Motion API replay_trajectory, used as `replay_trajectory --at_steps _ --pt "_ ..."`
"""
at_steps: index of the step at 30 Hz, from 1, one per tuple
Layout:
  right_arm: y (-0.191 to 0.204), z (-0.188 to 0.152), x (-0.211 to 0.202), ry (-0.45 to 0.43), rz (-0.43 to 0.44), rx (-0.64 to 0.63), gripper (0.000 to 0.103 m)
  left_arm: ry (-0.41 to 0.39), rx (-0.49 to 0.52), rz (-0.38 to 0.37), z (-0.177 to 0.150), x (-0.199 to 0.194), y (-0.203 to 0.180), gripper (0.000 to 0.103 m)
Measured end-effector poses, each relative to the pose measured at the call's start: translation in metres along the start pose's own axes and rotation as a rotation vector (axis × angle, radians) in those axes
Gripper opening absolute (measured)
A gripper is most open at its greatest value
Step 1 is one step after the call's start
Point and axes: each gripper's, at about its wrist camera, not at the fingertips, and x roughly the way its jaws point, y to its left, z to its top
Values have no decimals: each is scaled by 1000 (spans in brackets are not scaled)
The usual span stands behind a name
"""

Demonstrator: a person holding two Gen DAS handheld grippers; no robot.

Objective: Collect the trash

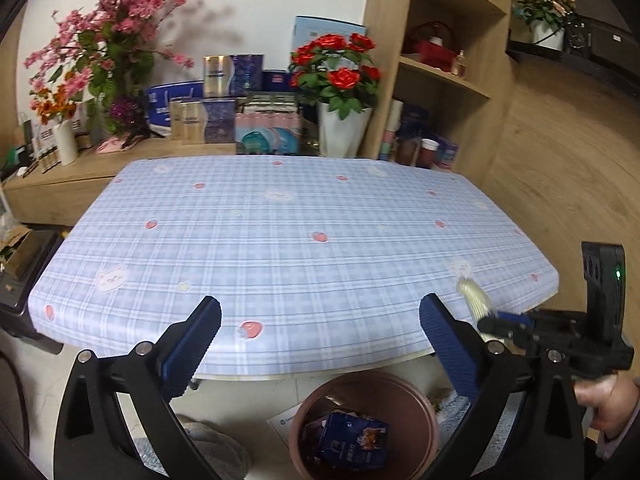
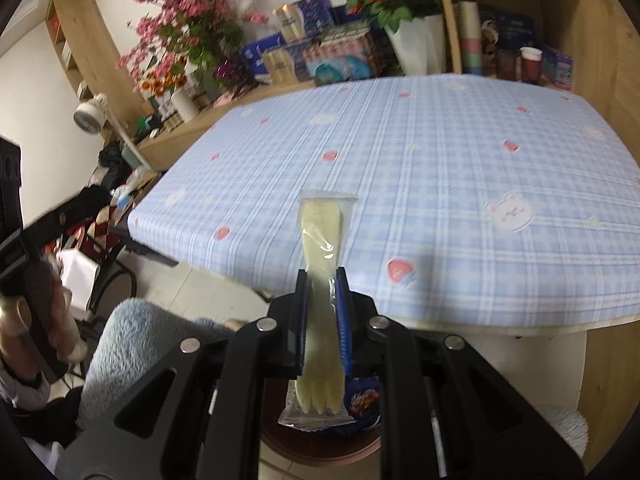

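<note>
— Where's the wrapped plastic fork point(image 2: 322, 280)?

— Pinched between the fingers point(image 2: 300, 312) of the right gripper point(image 2: 322, 276). Its handle end sticks out ahead of the fingertips over the near edge of the surface point(image 2: 440, 152); its tines hang behind them, above the brown bin point(image 2: 320, 446).

— Anything in that bin?

— From the left wrist view, the brown bin point(image 1: 416, 412) sits on the floor below and between the left gripper point(image 1: 320, 316) fingers, with a dark blue snack packet point(image 1: 352, 440) inside.

— And the left fingers point(image 1: 200, 340) themselves?

— Spread wide, nothing between them.

— What lies beyond the fingertips?

— The blue checked cloth of the surface point(image 1: 280, 220), then red roses point(image 1: 340, 72) in a white vase and pink blossoms point(image 1: 120, 20) by the wall.
</note>
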Motion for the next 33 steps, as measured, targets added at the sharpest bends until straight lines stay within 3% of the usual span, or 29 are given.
replay_trajectory --at_steps 10,17,20,26,33 --pt "23 -18 27 118 25 -43 17 15 -9 73 -13 -4 10 97" --pt "29 -21 31 128 8 -63 46 4 -5 133 -17 -6 11 97" --pt "28 -17 26 105 -22 -60 65 0 0 160 -15 -8 10 97" --pt "24 -1 8 37 -108 -74 89 -19 4 151 -6 -15 8 97" --pt "21 38 -37 -107 -193 -94 97 -86 19 129 29 -36 -3 97"
